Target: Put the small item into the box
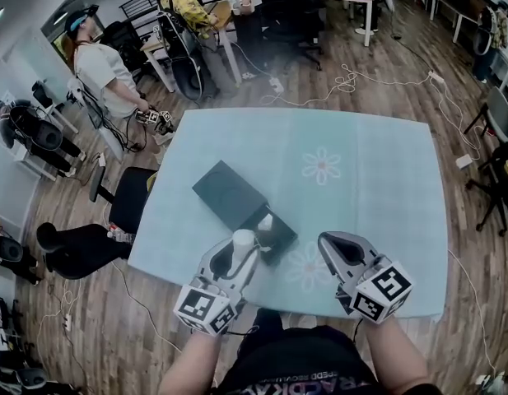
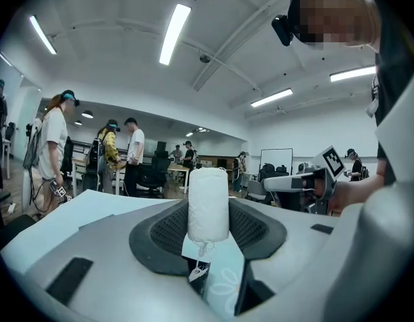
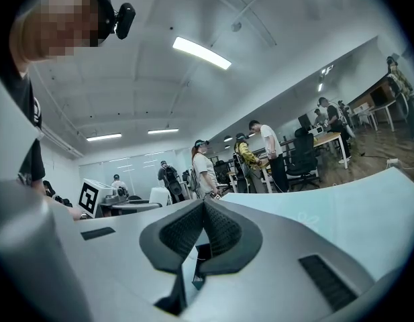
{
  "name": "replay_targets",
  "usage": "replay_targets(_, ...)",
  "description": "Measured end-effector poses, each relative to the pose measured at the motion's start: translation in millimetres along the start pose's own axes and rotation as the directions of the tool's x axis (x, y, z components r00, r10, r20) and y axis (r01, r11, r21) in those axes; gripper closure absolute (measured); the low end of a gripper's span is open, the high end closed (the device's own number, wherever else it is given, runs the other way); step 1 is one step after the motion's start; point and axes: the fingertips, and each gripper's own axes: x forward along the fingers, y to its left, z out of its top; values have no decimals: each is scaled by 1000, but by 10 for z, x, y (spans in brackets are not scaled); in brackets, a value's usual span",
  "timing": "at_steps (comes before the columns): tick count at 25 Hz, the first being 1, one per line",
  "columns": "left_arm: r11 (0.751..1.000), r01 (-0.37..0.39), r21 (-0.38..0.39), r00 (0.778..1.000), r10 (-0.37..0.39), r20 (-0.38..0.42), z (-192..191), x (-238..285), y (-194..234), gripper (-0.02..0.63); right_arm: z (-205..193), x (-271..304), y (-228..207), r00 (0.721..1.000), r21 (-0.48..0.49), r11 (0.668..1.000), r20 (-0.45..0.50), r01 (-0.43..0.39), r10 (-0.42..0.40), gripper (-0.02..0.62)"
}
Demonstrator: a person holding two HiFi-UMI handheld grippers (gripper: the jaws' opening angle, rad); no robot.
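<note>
Left gripper view: my left gripper [image 2: 208,221] clamped the roll [image 2: 208,193], right gripper [image 3: 204,206] closed; released early, it could miss the box [image 1: 225,194].

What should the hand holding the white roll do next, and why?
Probably ease the left gripper a little forward and down toward the black box. Its jaws clamp the white roll, which in the head view sits right at the box's near end and is not yet inside. The right gripper is shut with nothing in it, off to the side, so it likely need not help.
</note>
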Motion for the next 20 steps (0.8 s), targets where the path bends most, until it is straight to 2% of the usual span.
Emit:
replay_targets(13,998,57,-22,993,-58,-101,-358,492,327,407,-193,357,-227,997,40,997,-55,58,-56,577)
replay_targets(20,998,57,-24,973,-61,-221,-768,671,558,407,-273,539,-283,994,51,995,-81,82,-78,577)
